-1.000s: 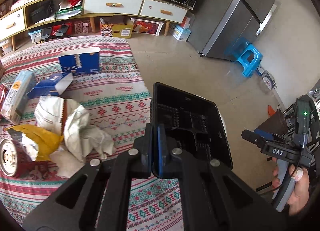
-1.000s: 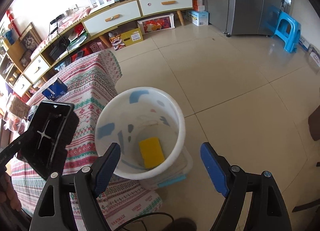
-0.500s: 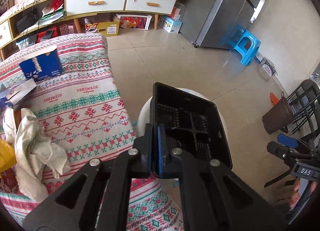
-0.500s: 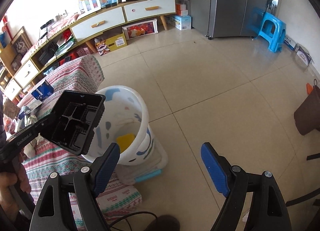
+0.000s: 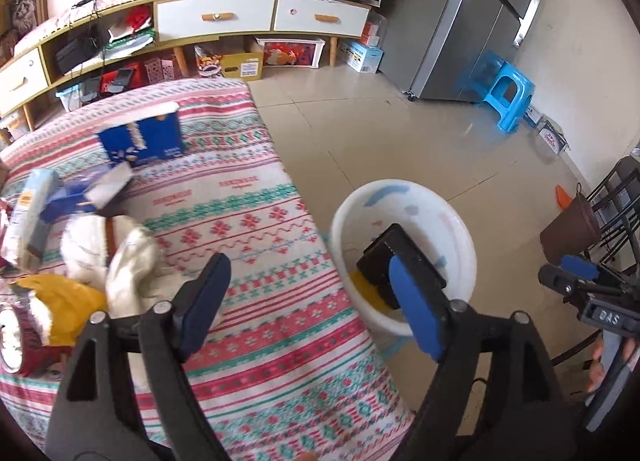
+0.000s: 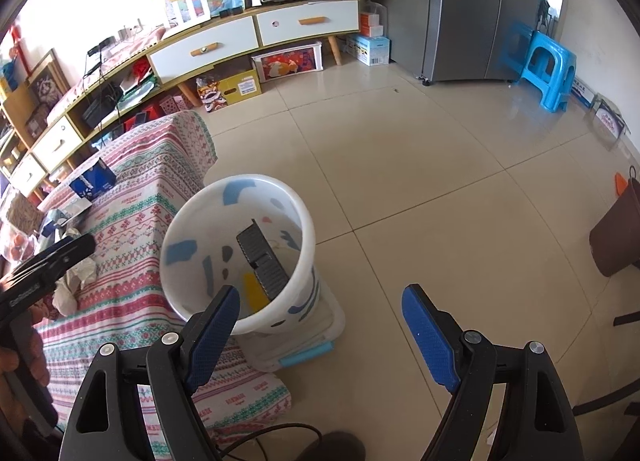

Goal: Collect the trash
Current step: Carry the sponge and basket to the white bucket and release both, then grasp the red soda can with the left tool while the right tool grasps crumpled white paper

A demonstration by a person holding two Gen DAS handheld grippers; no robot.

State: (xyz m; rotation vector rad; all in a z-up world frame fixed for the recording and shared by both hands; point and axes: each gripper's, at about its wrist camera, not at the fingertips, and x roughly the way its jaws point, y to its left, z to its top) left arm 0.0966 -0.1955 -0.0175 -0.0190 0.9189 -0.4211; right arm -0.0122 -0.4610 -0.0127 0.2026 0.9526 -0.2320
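Observation:
A black plastic tray [image 5: 390, 261] lies tilted inside the white bin [image 5: 460, 237] on the floor, on top of a yellow item [image 5: 366, 289]. It also shows in the right wrist view [image 6: 262, 261] inside the bin [image 6: 180, 221]. My left gripper [image 5: 310, 303] is open and empty above the table edge beside the bin. My right gripper [image 6: 320, 325] is open and empty, above the floor right of the bin. Crumpled white paper [image 5: 116, 249], a yellow wrapper [image 5: 68, 305], a can [image 5: 14, 341] and blue cartons [image 5: 140, 139] lie on the patterned tablecloth [image 5: 248, 221].
A brown pot [image 6: 616, 237] and black chair legs stand at the right. A blue stool [image 6: 544, 65] and a grey fridge [image 6: 480, 9] are at the back right. A low cabinet [image 6: 240, 41] with a microwave lines the far wall.
My left gripper has opened and let go of the black tray, which has dropped into the white bin. The left gripper view has swung back toward the table.

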